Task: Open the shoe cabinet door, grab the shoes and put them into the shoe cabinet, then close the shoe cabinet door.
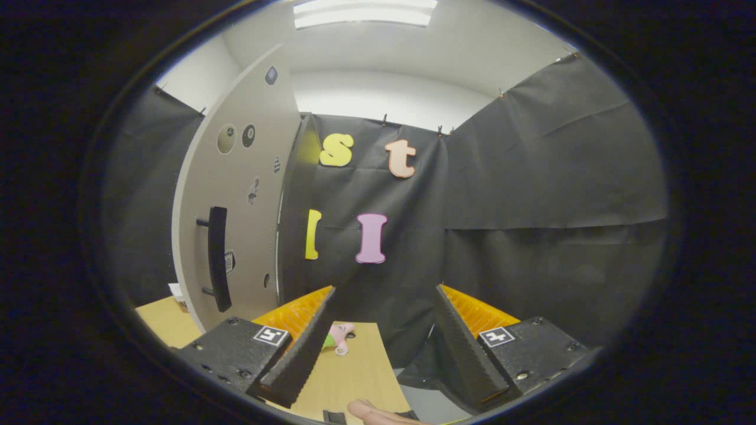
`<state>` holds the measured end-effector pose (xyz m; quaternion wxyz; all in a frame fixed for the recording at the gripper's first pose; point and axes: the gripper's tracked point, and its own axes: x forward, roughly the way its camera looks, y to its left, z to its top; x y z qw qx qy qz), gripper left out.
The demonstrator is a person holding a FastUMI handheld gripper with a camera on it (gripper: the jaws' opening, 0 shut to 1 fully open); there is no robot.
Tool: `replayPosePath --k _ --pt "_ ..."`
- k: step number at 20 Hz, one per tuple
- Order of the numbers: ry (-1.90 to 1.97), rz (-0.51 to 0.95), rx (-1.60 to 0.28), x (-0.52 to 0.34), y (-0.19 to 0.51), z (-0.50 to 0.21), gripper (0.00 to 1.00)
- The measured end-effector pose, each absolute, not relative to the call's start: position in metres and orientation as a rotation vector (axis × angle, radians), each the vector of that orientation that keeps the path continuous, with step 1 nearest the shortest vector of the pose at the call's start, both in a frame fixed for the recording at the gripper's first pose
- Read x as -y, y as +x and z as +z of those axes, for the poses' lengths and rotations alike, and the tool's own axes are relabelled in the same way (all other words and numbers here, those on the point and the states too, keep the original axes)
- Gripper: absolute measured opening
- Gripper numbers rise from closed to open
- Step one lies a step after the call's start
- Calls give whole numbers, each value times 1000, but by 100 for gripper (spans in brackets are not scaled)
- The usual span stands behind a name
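Claw [384, 336] spread, pinching nothing — cabinet door [242, 200] left of centre looks stiff and light; judged best hold: its upright bar handle [218, 257], mid-length.

We log the shoe cabinet door [248, 177] as pale grey-beige, plain, dotted with a few small round and dark stickers. Its handle [218, 258] is black. The surface [354, 366] is light wood with a fine grain, honey-yellow toward its far left corner. Near the far edge of the surface we see a small shoe [341, 337], pink with a green patch. The booth wall [531, 195] is dark charcoal cloth, unpatterned. Above it the room wall [378, 100] and ceiling read white. The tool [384, 336] carries two square black-and-white markers; its fingers stand spread, gripping nothing.
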<state>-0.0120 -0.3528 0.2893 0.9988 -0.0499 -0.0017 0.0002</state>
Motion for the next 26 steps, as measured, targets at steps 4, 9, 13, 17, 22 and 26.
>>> replayPosePath --k 4,9,13,17,22,26 --pt "-50 29 2 328 1 288 100" --pt "-25 65 -30 286 18 276 100" --pt "-44 146 -64 232 14 259 100" --pt "-116 57 -18 222 8 264 91" --pt "-86 110 -27 194 1 259 91" --pt "-101 89 4 180 -2 260 91"
